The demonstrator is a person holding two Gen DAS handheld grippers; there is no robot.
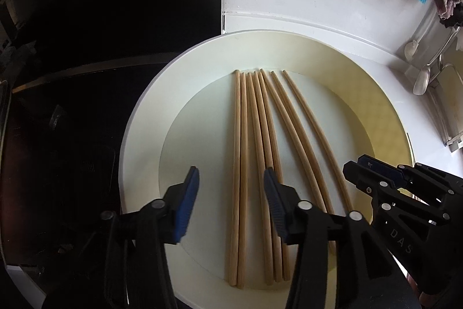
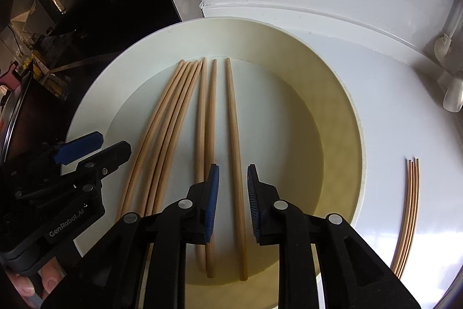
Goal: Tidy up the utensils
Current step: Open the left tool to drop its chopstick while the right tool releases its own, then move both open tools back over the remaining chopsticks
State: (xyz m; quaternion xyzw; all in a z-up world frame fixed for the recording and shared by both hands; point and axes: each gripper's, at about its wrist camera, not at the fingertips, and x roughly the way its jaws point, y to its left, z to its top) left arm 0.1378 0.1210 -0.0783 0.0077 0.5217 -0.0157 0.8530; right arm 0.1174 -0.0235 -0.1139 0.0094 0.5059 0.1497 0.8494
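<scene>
Right wrist view: right gripper jaws slightly parted, empty, astride one light, stiff, slippery wooden chopstick; its thick end suits gripping.

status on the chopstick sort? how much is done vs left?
Done: four chopsticks lie together on the counter beside the plate. In hand: nothing; right claw open over one chopstick, left claw open too. Left: seven chopsticks on the plate.
</scene>
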